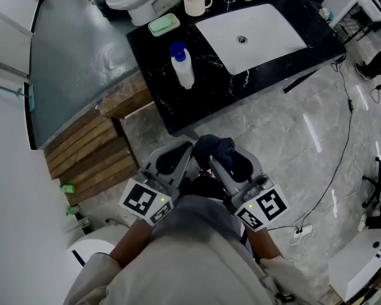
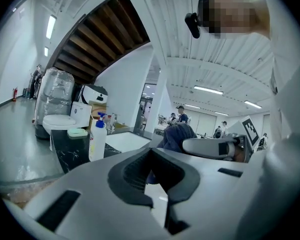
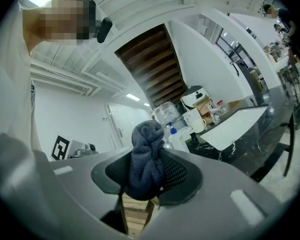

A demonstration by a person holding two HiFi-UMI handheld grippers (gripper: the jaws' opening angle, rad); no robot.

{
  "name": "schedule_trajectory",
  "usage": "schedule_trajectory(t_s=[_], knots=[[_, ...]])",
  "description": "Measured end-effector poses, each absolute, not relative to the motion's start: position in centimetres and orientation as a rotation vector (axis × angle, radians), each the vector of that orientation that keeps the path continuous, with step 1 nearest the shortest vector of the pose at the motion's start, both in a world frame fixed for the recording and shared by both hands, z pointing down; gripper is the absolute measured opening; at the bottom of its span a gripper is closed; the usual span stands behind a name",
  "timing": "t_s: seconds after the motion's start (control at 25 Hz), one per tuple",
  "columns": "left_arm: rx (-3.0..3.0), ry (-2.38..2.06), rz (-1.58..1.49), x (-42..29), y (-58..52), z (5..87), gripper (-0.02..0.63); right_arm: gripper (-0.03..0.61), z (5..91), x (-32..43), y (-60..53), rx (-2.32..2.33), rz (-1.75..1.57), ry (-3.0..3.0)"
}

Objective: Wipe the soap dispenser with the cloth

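The soap dispenser (image 1: 182,67), a white bottle with a blue pump, stands on the black marble counter (image 1: 178,110). It is well ahead of both grippers, a little left of where the left gripper (image 1: 176,159) points, and nothing touches it. The white sink basin (image 1: 254,33) lies further ahead, off to the right of the right gripper (image 1: 233,161).

To my eye this is the approach step. The cloth is in hand, no wiping has begun, and both grippers are held low and close together, short of the counter's near edge.

The right gripper is clamped on the dark blue cloth (image 1: 214,148). A bunched wad is pinched between its pads, and the loose end pokes out past the fingertips. The left gripper sits just beside it with its jaws pressed together, nothing between them and touching nothing.

The next move, I'd judge, is to carry the wad forward to the bottle's side. The left gripper would probably need to open and steady the bottle, since a light, tall one could slide or tip under the rubbing.
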State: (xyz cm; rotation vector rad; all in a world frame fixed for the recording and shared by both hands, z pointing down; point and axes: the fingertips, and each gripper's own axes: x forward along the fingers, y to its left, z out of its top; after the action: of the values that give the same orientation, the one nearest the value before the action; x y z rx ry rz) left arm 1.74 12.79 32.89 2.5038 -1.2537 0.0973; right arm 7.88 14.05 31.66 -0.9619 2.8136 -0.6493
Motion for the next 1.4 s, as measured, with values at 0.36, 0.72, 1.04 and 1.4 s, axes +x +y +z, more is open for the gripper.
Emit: schedule_trajectory(t_s=[0.36,0.72,1.04,1.4], knots=[[2.539,-1.333,0.121,1.2,10.0,31.9,0.008,0.130,31.4,9.0,12.9,-0.955,-0.648,2.770],[2.572,-1.384,0.096,0.0,6.5,30.9,0.008,0.130,30.8,8.4,10.9,-0.949,-0.625,2.783],[2.600,-1.401,0.109,-1.8,3.1,30.9,0.008,0.130,30.7,6.8,8.5,-0.966,-0.614,2.798],[2.669,-1.376,0.143,-4.6,-2.4,31.6,0.009,0.130,31.2,3.9,4.8,-1.082,-0.628,2.780]])
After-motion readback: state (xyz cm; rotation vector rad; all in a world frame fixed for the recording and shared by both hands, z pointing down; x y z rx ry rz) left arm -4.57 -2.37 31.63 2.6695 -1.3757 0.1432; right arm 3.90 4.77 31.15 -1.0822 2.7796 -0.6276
